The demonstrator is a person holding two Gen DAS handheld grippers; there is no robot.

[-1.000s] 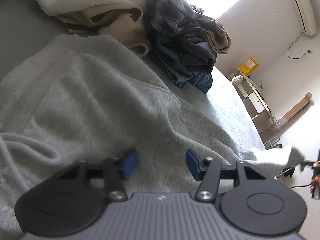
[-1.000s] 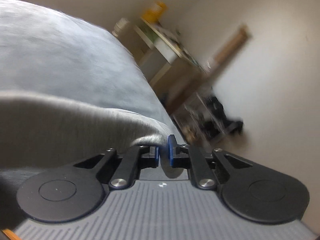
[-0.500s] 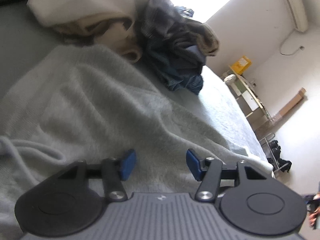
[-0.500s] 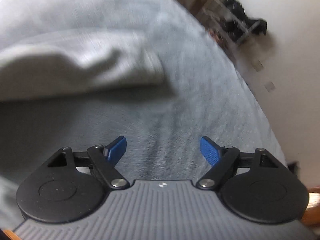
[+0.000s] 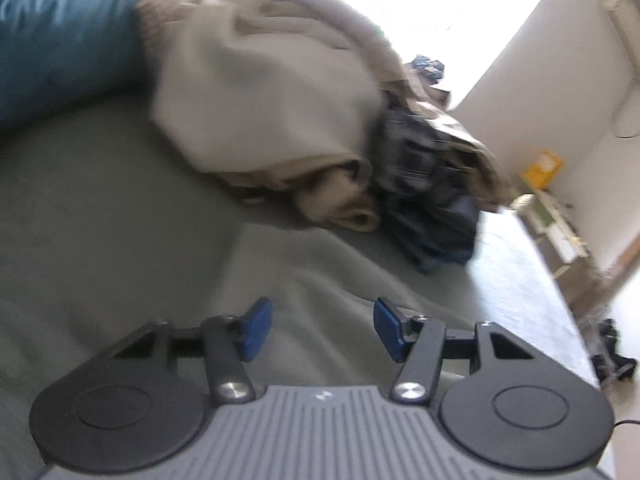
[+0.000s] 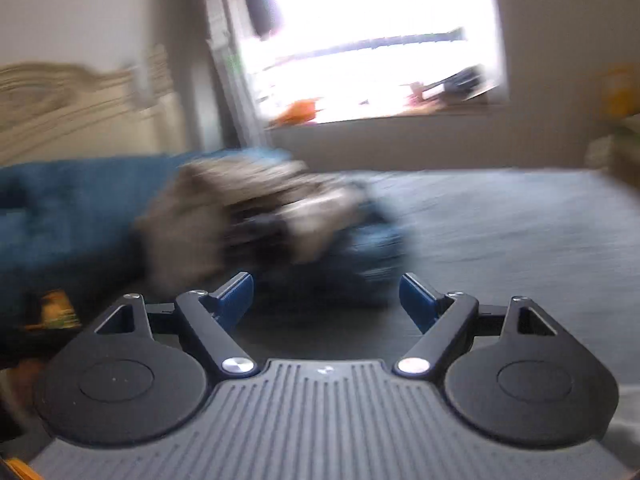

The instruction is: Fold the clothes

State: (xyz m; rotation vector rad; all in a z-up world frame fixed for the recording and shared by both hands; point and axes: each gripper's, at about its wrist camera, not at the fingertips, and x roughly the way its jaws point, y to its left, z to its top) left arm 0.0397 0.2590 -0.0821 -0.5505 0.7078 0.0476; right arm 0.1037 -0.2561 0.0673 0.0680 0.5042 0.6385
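A light grey sweatshirt [image 5: 312, 276] lies spread on the bed, right under my left gripper [image 5: 322, 330], which is open with nothing between its blue pads. Beyond it sits a heap of unfolded clothes: a beige garment [image 5: 260, 92] on top and dark blue and checked pieces [image 5: 432, 208] to the right. In the right wrist view the same heap [image 6: 264, 224] appears blurred ahead of my right gripper [image 6: 326, 300], which is wide open and empty above the bedsheet.
A teal pillow or blanket [image 5: 60, 40] lies at the bed's head, by a cream headboard [image 6: 80, 100]. A bright window [image 6: 372, 40] is behind the heap. Shelves with a yellow box [image 5: 544, 164] stand along the right wall. Grey bedsheet [image 6: 520, 232] stretches to the right.
My right gripper let go of the grey sweatshirt's edge, opened wide and swung up toward the clothes heap. The left gripper, still open, moved forward over the sweatshirt toward the heap.
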